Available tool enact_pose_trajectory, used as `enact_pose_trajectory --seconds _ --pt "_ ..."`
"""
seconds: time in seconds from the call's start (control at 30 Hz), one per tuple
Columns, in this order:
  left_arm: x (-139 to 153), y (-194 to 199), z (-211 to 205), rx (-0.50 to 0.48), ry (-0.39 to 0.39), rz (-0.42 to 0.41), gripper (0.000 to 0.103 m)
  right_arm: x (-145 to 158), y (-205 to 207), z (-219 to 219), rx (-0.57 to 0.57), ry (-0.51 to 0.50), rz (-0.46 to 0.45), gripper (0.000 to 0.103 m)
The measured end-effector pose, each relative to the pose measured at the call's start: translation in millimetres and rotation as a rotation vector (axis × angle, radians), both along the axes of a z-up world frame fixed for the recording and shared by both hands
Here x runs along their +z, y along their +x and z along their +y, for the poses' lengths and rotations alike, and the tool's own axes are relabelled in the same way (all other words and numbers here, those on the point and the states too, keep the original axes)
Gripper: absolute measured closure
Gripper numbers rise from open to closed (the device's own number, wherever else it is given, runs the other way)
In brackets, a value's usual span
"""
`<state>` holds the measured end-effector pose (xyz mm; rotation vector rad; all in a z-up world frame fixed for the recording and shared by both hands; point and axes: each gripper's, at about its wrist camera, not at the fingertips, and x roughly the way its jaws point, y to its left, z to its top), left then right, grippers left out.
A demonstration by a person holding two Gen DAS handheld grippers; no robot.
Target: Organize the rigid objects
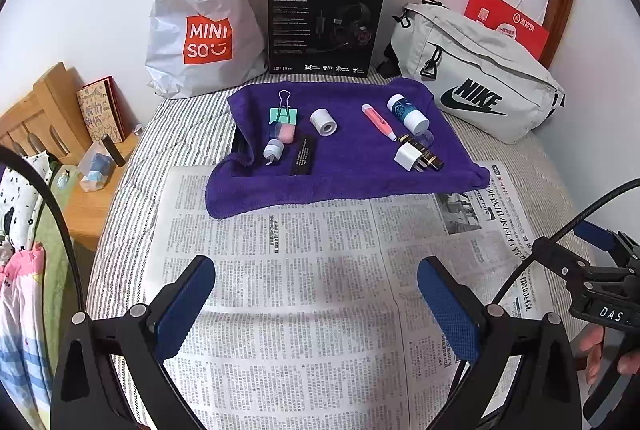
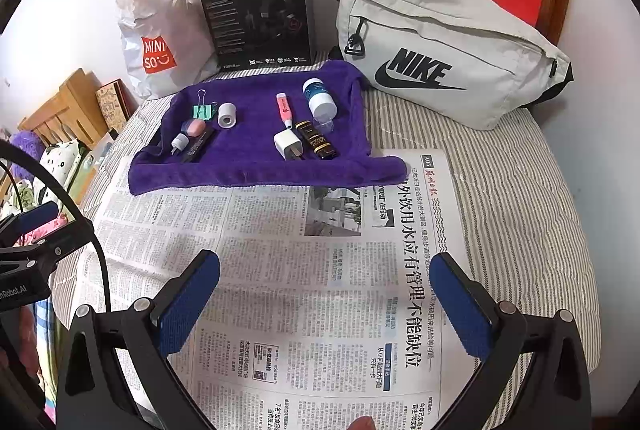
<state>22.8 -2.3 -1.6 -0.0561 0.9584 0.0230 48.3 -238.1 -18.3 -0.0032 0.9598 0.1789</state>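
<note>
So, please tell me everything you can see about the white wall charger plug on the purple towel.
The white plastic wall charger plug is a small cube with rounded edges and dark metal prongs at its near end. It lies on its side on the purple terry towel, toward the right. A dark cylindrical tube with gold bands lies right beside it; whether they touch is unclear. The tip of a pink highlighter pen points at it from behind. No gripper touches it.

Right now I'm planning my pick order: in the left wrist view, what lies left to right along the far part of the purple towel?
Binder clip → white roll → pink highlighter → blue-and-white bottle.
</note>
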Motion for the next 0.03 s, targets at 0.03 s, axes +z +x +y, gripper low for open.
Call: enact_pose_trajectory --seconds 0.03 --pt "0.0 0.1 0.4 0.000 0.000 0.000 0.001 -0.6 0.1 -0.2 0.000 0.002 0.003 0.000"
